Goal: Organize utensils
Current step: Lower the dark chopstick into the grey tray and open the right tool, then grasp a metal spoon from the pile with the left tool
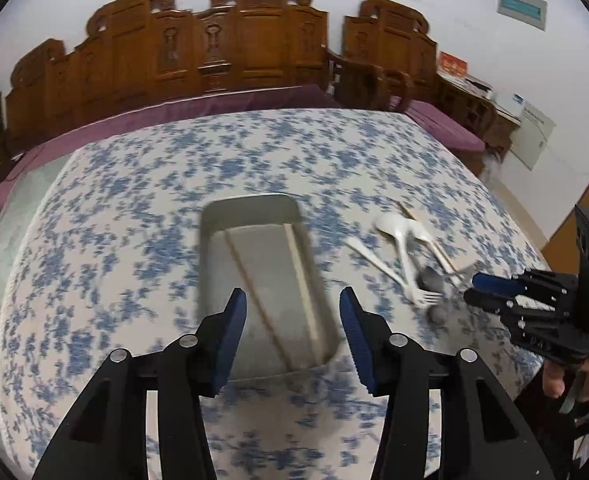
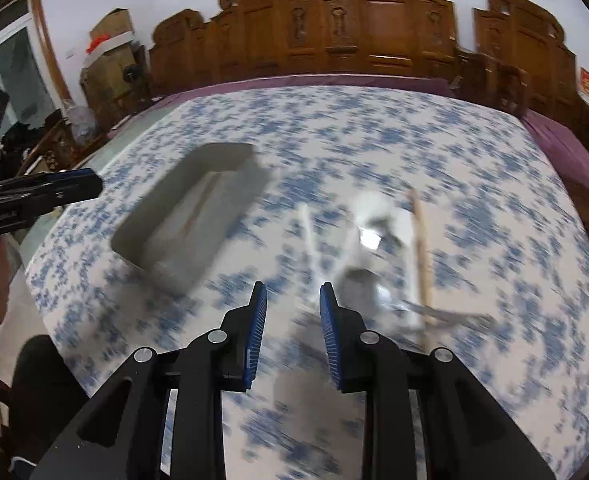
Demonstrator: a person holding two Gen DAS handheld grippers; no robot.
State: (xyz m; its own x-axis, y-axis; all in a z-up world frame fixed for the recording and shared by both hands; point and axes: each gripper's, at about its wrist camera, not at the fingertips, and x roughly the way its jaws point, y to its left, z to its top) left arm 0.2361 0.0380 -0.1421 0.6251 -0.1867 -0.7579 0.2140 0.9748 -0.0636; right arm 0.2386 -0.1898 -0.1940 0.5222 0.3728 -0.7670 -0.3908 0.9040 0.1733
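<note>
Two chopsticks: pale wooden chopsticks [image 1: 270, 300] already lie in the grey rectangular metal tray [image 1: 250, 210] on the blue-flowered worktop [image 1: 134, 208].
Loose pile: white plastic spoons and fork [image 1: 404, 248], beside the tray; light, stiff, slippery.
Hold: pinch a handle mid-length, I judge.
Left gripper [image 1: 293, 334]: fingers spread, empty, over the tray.
Right gripper [image 2: 293, 334]: fingers parted, empty, near the pile.

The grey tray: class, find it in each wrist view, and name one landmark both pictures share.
Left wrist view: the grey tray lies centre frame, straight ahead between the open fingers of the left hand-held gripper, with two chopsticks inside.
Right wrist view: the tray sits left of centre, up and left of the right hand-held gripper.
Shared landmark: the carved wooden bench behind the table.
</note>
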